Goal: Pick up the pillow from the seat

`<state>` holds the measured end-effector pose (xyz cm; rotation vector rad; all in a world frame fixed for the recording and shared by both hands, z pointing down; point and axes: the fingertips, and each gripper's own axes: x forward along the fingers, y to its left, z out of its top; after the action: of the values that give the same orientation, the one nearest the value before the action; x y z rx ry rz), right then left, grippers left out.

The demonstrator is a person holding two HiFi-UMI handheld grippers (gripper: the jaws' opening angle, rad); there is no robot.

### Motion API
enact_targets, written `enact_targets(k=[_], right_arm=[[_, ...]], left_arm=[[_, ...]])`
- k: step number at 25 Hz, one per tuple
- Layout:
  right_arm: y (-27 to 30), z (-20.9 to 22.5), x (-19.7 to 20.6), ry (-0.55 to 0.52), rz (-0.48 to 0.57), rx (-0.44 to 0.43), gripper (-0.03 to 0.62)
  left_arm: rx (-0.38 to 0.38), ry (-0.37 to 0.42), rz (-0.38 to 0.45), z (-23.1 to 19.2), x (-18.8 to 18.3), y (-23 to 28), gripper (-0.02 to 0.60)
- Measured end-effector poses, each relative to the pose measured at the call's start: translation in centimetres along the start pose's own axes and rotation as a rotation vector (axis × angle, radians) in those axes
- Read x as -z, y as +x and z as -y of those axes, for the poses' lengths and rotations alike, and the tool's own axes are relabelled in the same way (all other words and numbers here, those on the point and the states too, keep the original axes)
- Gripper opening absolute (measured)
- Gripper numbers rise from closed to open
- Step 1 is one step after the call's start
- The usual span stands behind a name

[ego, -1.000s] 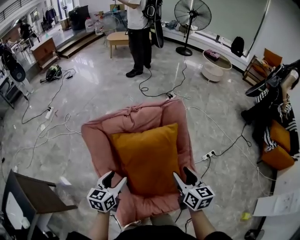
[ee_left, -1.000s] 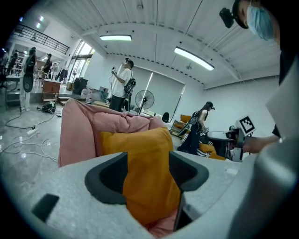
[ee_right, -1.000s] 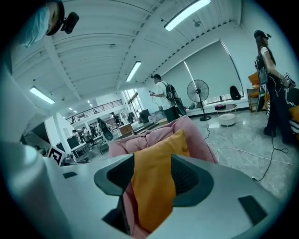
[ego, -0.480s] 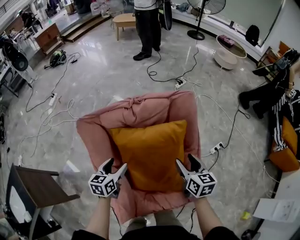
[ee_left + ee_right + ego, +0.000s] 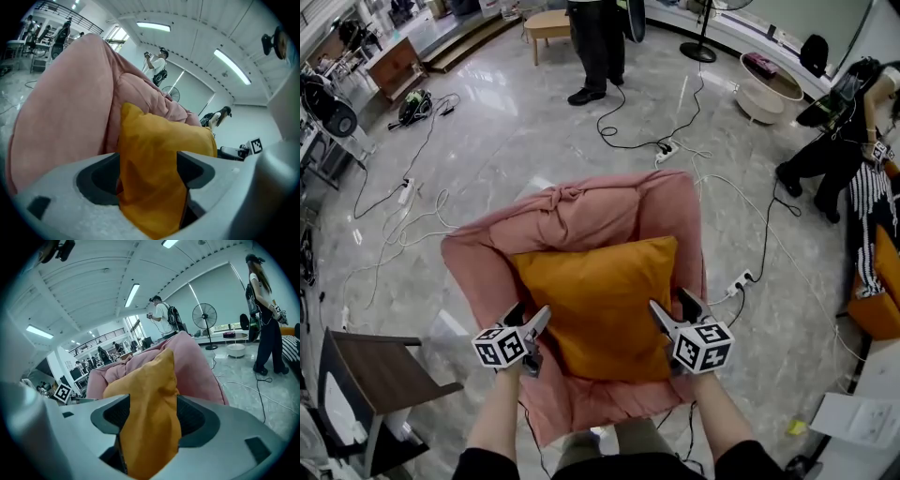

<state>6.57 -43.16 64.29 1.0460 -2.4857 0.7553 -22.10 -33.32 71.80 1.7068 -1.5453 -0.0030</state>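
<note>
An orange pillow [image 5: 600,305] lies on the pink padded seat [image 5: 581,211], directly below me in the head view. My left gripper [image 5: 528,317] is at the pillow's left edge and my right gripper [image 5: 672,307] at its right edge. Both sets of jaws stand wide and are opening. In the left gripper view a fold of the pillow [image 5: 150,154] fills the gap of the left gripper [image 5: 147,176], with the pink seat [image 5: 61,117] behind it. In the right gripper view the pillow's corner [image 5: 150,413] rises between the jaws of the right gripper [image 5: 152,420]. The pillow still rests on the seat.
A dark wooden side table [image 5: 380,370] stands at the front left. Cables [image 5: 647,141] and a power strip [image 5: 741,279] lie on the shiny floor around the seat. A person [image 5: 595,47] stands beyond it, another person [image 5: 862,159] is at the right, near a round low table [image 5: 773,84].
Both grippers have moved forward along the pillow's sides and their jaws have spread wider. The pillow's edges now lie between the jaws. The head view has tilted further down.
</note>
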Motion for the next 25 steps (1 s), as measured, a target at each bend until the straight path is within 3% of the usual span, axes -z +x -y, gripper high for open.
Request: enact_targets(k=[5, 14, 18, 22, 25], right_arm=[[1.9, 0.8, 0.1, 0.037, 0.003, -0.021, 0.290], [3.8, 1.6, 1.4, 0.133, 0.000, -0.048, 0.287], [3.3, 1.5, 2.5, 0.165, 0.006, -0.041, 0.215], [2.3, 1.5, 3.8, 0.177, 0.005, -0.009, 0.151], [1.3, 1.7, 4.7, 0.165, -0.022, 0.018, 0.128]], left_arm=[[0.009, -0.060, 0.016, -1.7, -0.7, 1.2, 0.379], [0.148, -0.122, -0.001, -0.8, -0.8, 3.6, 0.379], [0.177, -0.122, -0.021, 0.2, -0.3, 4.3, 0.375], [0.199, -0.111, -0.047, 1.1, 0.3, 4.5, 0.328], [0.206, -0.086, -0.083, 2.3, 1.0, 4.1, 0.254]])
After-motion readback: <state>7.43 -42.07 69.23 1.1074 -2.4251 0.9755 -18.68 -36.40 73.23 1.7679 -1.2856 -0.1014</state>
